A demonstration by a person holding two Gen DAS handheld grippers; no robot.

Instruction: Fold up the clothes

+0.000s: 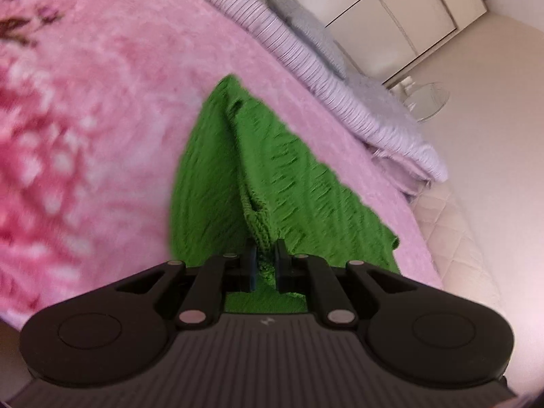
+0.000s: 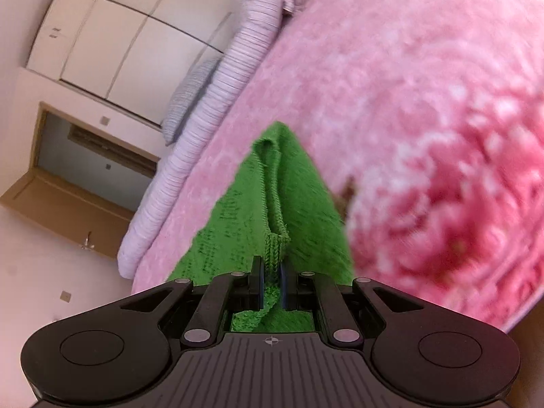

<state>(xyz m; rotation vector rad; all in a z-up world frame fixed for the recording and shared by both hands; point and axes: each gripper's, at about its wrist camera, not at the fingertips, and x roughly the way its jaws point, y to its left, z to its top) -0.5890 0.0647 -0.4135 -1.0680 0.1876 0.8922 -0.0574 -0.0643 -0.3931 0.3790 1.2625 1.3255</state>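
A green knitted garment (image 1: 289, 183) hangs from my left gripper (image 1: 264, 255), which is shut on a ribbed edge of it, above a pink floral blanket (image 1: 102, 108). In the right wrist view the same green garment (image 2: 244, 210) hangs from my right gripper (image 2: 272, 272), which is shut on another ribbed edge. The cloth drapes away from both grippers in a peaked fold over the pink blanket (image 2: 391, 102). The lower part of the garment is hidden behind the gripper bodies.
A lilac ribbed bedspread (image 1: 306, 68) and a grey pillow (image 1: 306, 23) lie along the bed's far side. White wardrobe doors (image 2: 136, 34) and an open wooden door (image 2: 68, 200) stand beyond. A small glass table (image 1: 425, 102) stands on the pale floor.
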